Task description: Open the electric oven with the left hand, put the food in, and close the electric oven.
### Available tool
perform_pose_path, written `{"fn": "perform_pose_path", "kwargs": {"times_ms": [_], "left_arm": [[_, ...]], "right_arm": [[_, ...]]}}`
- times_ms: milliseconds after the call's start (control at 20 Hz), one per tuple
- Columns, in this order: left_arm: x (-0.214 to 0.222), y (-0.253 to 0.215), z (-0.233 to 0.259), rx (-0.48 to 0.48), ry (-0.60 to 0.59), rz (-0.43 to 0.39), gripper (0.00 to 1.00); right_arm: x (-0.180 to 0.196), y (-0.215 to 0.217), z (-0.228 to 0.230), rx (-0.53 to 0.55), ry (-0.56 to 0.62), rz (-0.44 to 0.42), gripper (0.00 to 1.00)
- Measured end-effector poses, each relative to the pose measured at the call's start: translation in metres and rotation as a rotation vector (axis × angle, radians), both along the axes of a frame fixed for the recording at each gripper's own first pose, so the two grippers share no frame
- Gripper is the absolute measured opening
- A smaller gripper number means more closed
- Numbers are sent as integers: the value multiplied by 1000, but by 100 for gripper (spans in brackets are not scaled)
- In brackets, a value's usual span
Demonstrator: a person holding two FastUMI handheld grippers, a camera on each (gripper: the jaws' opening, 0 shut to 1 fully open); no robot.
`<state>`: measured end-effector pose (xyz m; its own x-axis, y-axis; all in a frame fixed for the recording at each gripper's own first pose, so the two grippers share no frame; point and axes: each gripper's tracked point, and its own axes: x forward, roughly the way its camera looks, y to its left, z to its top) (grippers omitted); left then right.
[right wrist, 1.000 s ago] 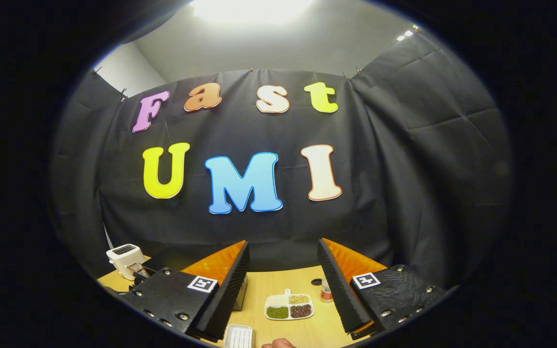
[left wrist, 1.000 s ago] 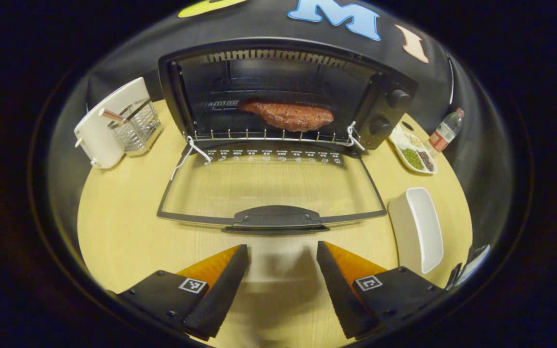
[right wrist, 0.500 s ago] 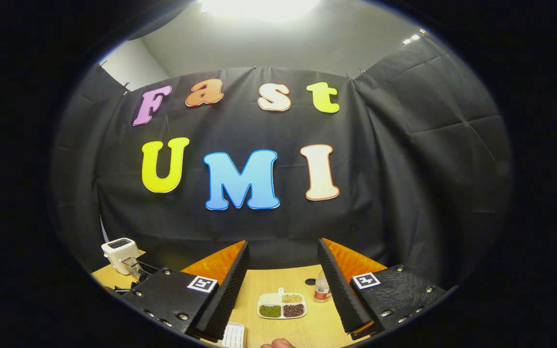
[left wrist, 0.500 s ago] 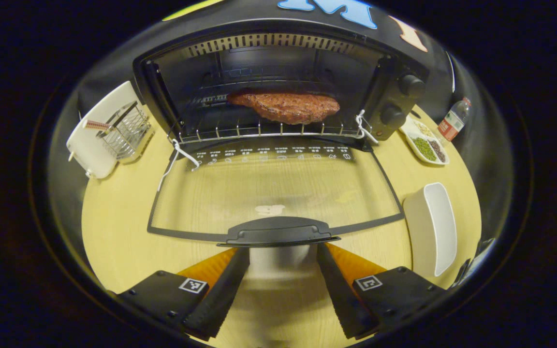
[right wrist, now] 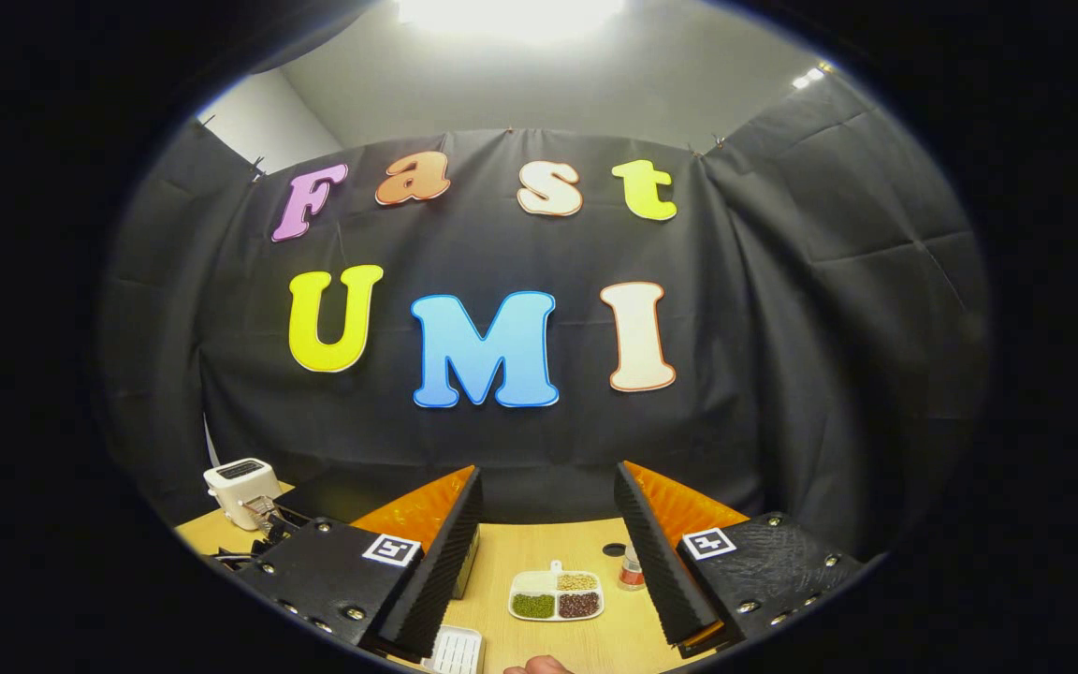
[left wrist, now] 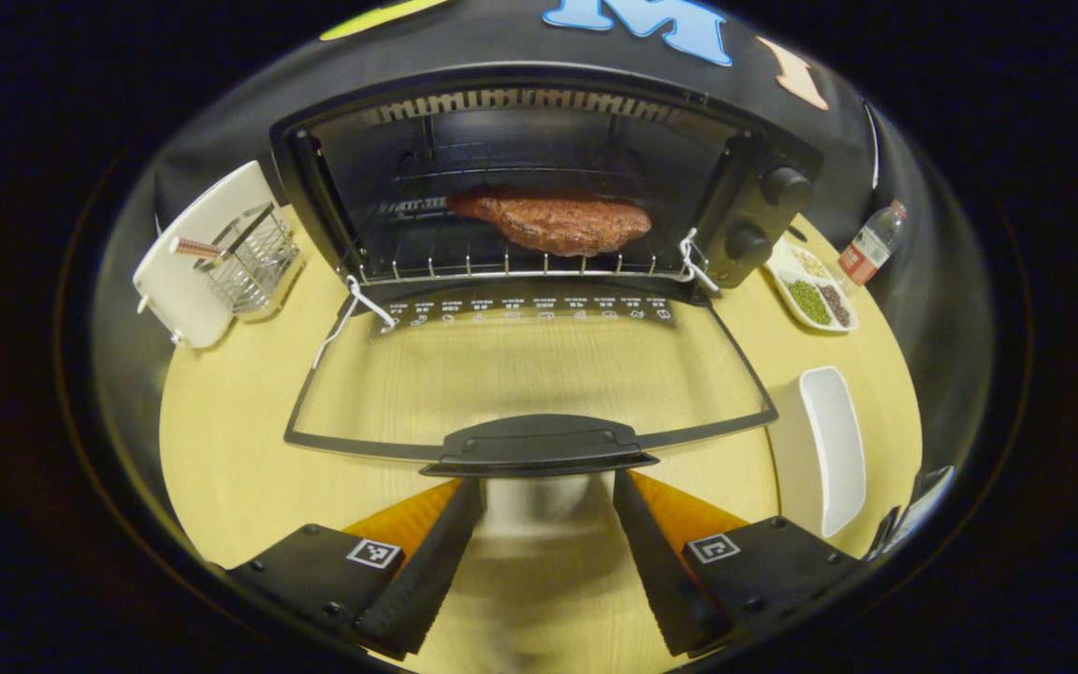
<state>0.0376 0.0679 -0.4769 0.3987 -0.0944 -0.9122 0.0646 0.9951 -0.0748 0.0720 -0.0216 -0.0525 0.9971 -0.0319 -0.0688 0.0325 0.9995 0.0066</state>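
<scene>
Left gripper view: the left tool (left wrist: 546,543) hangs with its two fingers spread wide and nothing between them, just short of the one black handle (left wrist: 539,443) on the glass door (left wrist: 530,374), which lies folded down flat over the table. Beyond it stands one black electric oven (left wrist: 539,178) with two round knobs (left wrist: 785,186) on its right panel; one brown slab of cooked meat (left wrist: 553,223) lies on the wire rack inside. To the right lie one white oblong dish (left wrist: 829,449), one white sectioned tray of beans (left wrist: 815,298) and one clear plastic bottle with a red label (left wrist: 865,253). To the left stand one white toaster (left wrist: 188,271) and one wire basket (left wrist: 254,248).

Against half a second ago, the oven sits slightly lower and smaller in this view, and the handle stays just ahead of the fingertips.

In the right gripper view the right tool (right wrist: 546,552) is likewise spread and empty, held high, with a fingertip of a hand (right wrist: 539,666) at the bottom edge.

The pale wooden table (left wrist: 240,449) is smooth; black cloth walls the booth under a grey ceiling with a bright lamp (right wrist: 511,14).
</scene>
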Motion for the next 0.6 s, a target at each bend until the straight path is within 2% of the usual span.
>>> {"fn": "perform_pose_path", "kwargs": {"times_ms": [100,350,400,450,550,600], "left_arm": [[0,0,8,-5,-17,1,99],[1,1,28,-17,-68,8,92],[2,1,32,-17,-76,10,99],[2,1,35,-19,-85,11,99],[4,1,42,-20,-100,8,92],[4,2,43,-19,-106,6,95]], "right_arm": [[1,6,1,4,-2,9,87],[2,14,7,6,-19,28,87],[2,16,8,7,-21,30,87],[2,16,8,11,-24,31,87],[2,17,11,14,-30,30,87],[2,17,11,15,-31,29,87]]}}
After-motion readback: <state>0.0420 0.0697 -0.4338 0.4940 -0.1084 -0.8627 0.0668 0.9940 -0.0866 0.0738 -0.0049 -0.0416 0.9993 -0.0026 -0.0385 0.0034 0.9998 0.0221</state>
